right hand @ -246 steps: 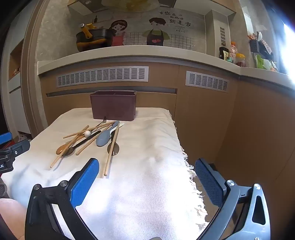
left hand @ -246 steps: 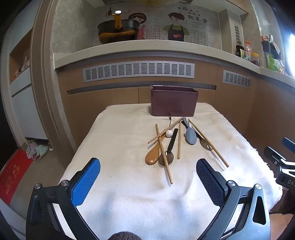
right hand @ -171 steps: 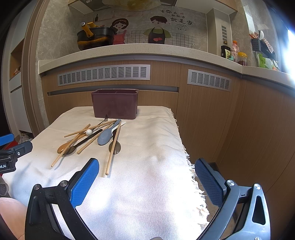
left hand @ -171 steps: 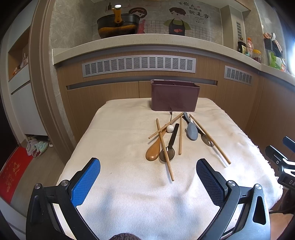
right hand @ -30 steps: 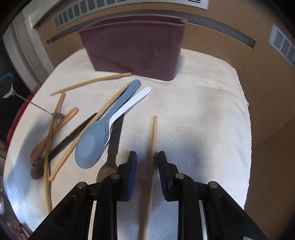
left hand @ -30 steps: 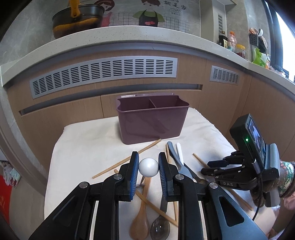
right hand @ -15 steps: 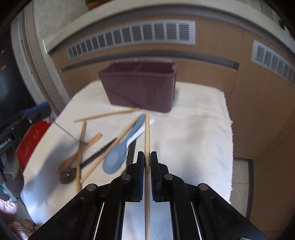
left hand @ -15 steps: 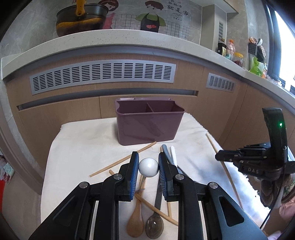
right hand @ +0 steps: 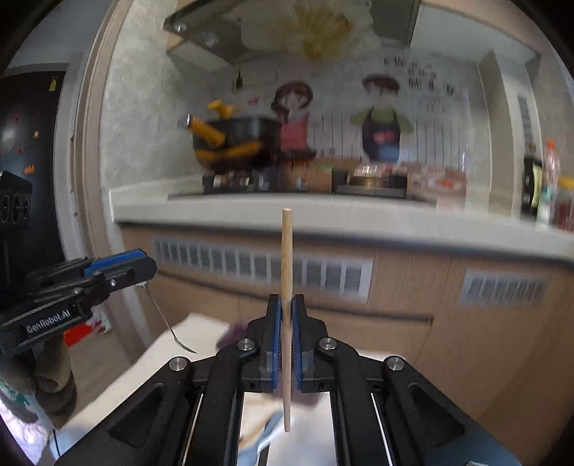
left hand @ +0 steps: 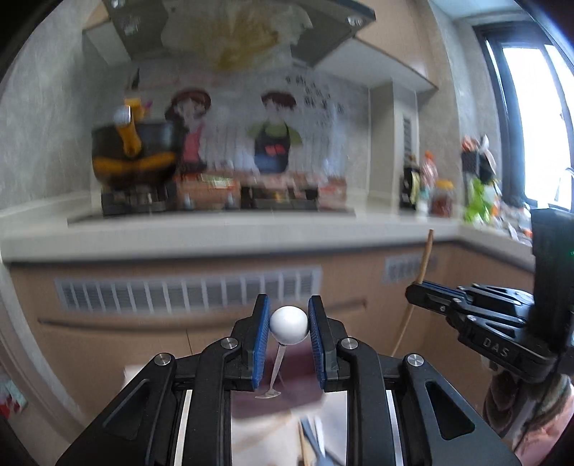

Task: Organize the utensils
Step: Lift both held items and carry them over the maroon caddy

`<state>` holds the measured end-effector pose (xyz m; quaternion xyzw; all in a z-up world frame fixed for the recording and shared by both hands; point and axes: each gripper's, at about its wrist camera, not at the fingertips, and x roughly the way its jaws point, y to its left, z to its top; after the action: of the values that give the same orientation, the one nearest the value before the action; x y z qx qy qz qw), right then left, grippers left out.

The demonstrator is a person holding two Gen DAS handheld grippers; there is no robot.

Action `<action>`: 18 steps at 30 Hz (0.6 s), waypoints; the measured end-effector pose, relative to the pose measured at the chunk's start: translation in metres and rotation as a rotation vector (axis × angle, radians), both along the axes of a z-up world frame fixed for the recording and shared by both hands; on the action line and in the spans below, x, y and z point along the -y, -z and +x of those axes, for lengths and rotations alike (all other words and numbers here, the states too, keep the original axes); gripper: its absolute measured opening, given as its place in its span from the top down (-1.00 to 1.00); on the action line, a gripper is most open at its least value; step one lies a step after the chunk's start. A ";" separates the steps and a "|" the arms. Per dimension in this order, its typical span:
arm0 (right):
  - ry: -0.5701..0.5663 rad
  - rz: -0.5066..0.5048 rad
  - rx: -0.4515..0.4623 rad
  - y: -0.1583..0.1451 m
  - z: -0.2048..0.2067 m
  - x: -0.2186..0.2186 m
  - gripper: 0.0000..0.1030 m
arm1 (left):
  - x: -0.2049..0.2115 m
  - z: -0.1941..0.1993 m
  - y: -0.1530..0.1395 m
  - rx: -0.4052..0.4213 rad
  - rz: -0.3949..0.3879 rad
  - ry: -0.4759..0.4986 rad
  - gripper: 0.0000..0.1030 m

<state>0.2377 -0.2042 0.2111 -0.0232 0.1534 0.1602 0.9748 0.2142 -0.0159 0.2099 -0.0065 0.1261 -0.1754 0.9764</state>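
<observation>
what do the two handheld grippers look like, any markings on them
Both are black plastic with blue ribbed pads and silver screws at the linkages. The left gripper has white "GenRobot.AI" lettering on its side; the right gripper is embossed "DAS" and carries a black box with a small green light. A patterned sleeve shows at the left wrist.

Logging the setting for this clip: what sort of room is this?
Most likely a home kitchen. A dark pot sits on a cooktop set into a pale countertop, a range hood hangs above, and bottles stand along the counter at the right.
</observation>
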 end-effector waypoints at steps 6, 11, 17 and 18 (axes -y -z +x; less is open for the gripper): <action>0.040 -0.007 0.085 -0.032 0.041 -0.011 0.89 | 0.000 0.052 -0.029 0.020 -0.056 -0.004 0.56; 0.057 -0.019 0.038 -0.012 0.073 -0.016 0.89 | 0.000 0.097 -0.004 -0.057 -0.084 0.006 0.56; 0.063 -0.044 -0.098 0.051 0.110 -0.021 0.89 | 0.008 0.140 0.058 -0.198 -0.088 0.006 0.56; 0.066 -0.043 -0.121 0.062 0.115 -0.021 0.89 | 0.010 0.143 0.067 -0.220 -0.091 0.010 0.56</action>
<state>0.3530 -0.1833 0.1496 -0.0293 0.2163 0.1260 0.9677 0.3570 -0.0257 0.1431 -0.0691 0.2243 -0.1842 0.9545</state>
